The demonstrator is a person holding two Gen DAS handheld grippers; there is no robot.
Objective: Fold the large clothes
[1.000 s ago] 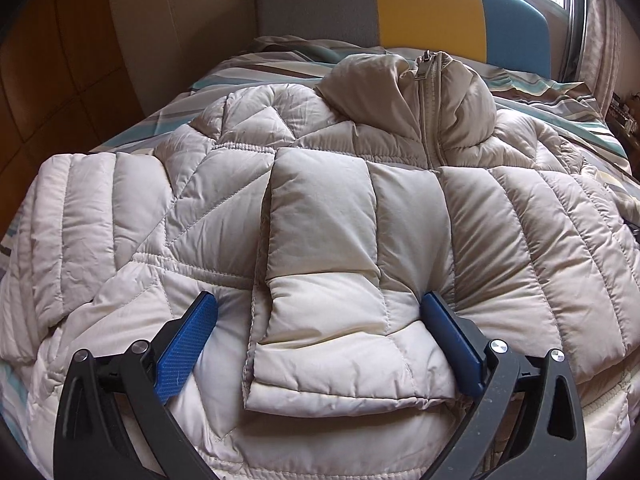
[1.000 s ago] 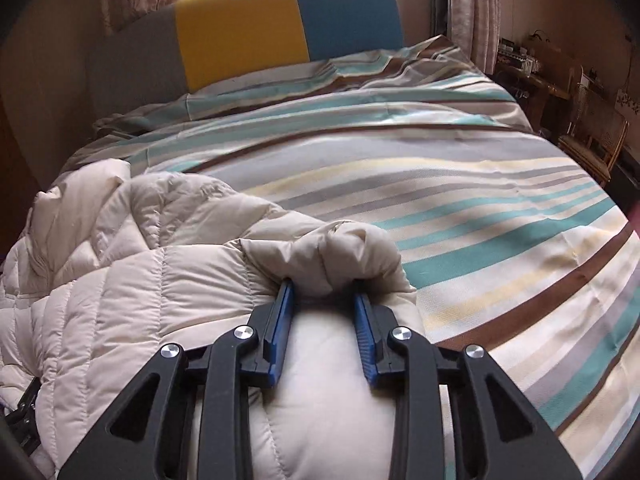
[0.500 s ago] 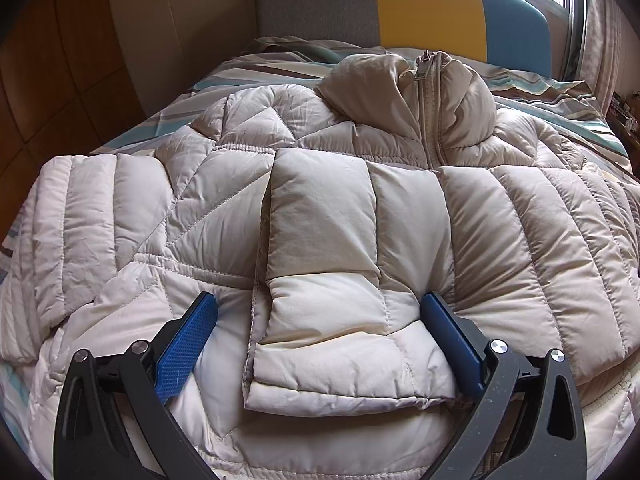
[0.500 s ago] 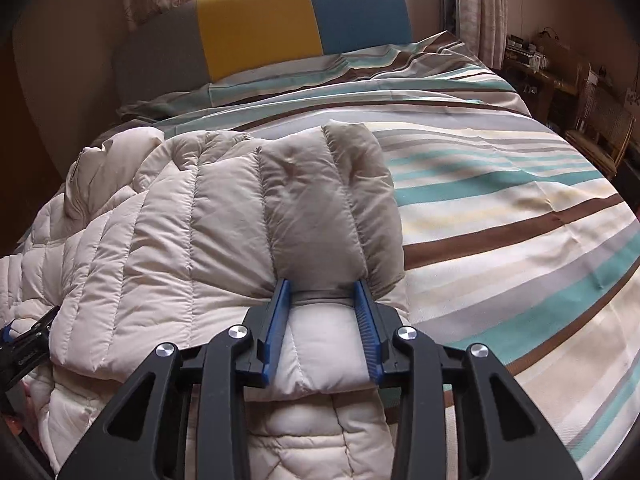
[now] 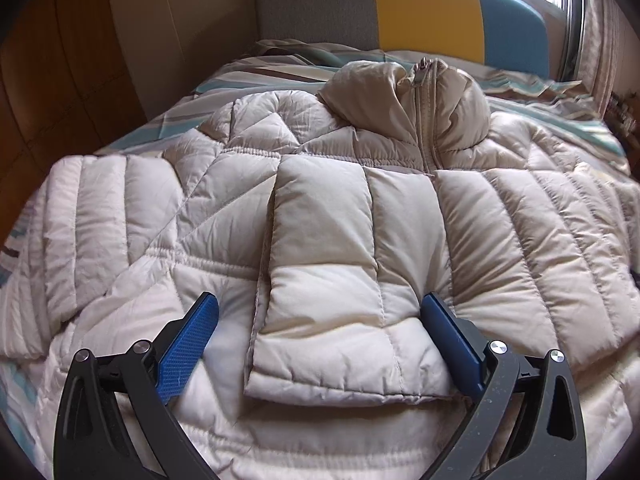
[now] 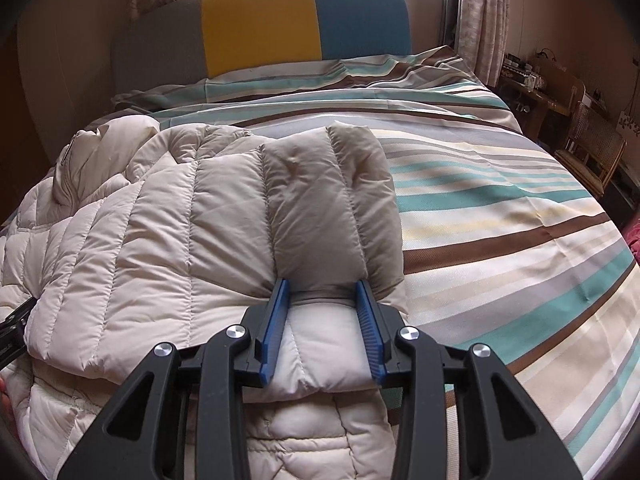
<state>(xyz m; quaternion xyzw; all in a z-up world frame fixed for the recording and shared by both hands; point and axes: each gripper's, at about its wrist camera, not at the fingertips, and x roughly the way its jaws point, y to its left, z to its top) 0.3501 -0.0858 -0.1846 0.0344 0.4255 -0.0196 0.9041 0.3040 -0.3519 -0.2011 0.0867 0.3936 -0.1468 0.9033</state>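
Note:
A cream quilted puffer jacket point(image 5: 224, 216) lies face up on the bed, its zipped collar point(image 5: 424, 104) at the far end. One sleeve point(image 5: 332, 280) is folded across the chest. My left gripper point(image 5: 318, 312) is open, its blue fingers on either side of this sleeve's cuff, resting on the jacket. In the right wrist view the other sleeve point(image 6: 224, 232) lies folded over the jacket body. My right gripper point(image 6: 325, 286) is shut on that sleeve's cuff end point(image 6: 326, 356) at the jacket's right edge.
The bed has a striped duvet point(image 6: 500, 216) and a grey, yellow and blue headboard point(image 6: 260, 28). A wooden wall panel point(image 5: 60, 80) runs along the left side. Wooden furniture and a wicker chair point(image 6: 592, 148) stand to the right.
My right gripper has carried the bunched sleeve over and laid it flat across the jacket body. The left gripper has stayed open and still.

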